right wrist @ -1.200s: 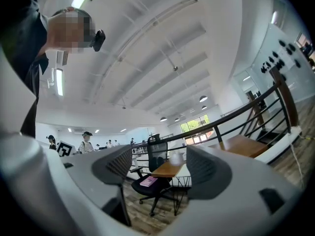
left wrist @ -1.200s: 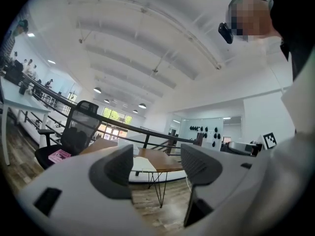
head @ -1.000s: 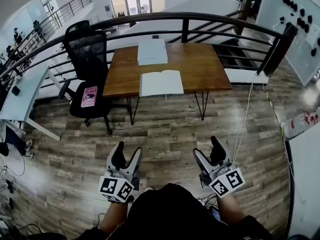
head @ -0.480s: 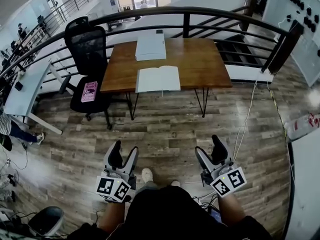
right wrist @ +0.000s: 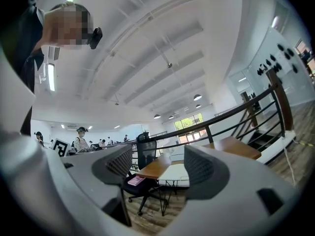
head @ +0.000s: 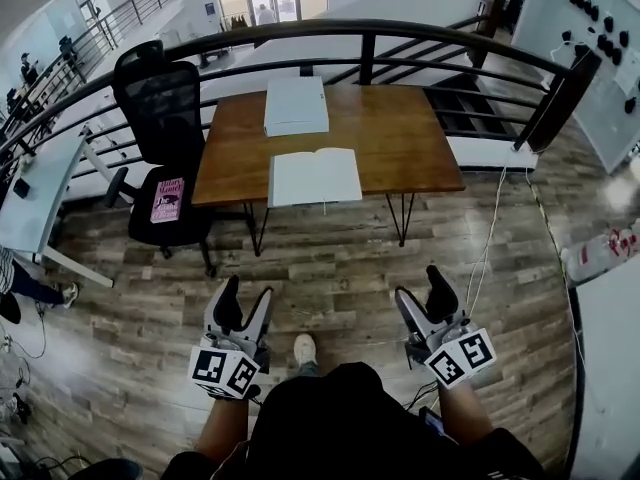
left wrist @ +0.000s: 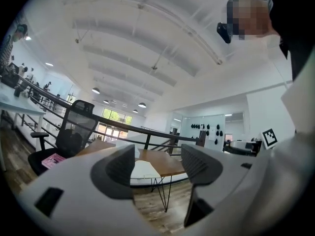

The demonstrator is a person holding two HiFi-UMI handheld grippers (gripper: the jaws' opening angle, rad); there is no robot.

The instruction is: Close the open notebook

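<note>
The open notebook (head: 314,177) lies flat with white pages up at the near edge of the brown wooden table (head: 400,138). It also shows small and far off as the notebook (left wrist: 142,170) between the jaws in the left gripper view, and as the notebook (right wrist: 178,172) in the right gripper view. My left gripper (head: 246,296) and right gripper (head: 420,288) are held level over the wood floor, well short of the table. Both point toward it with nothing between their jaws. The left is open. The right is wide apart and its jaws are closing slightly.
A closed white book (head: 296,105) lies at the table's far edge. A black office chair (head: 160,108) with a pink book (head: 167,199) on its seat stands left of the table. A dark railing (head: 370,33) runs behind it. A white cable (head: 490,238) trails on the floor at right.
Both grippers and the head have moved forward toward the table, which now sits a little nearer and lower in the head view. The notebook has not moved.
</note>
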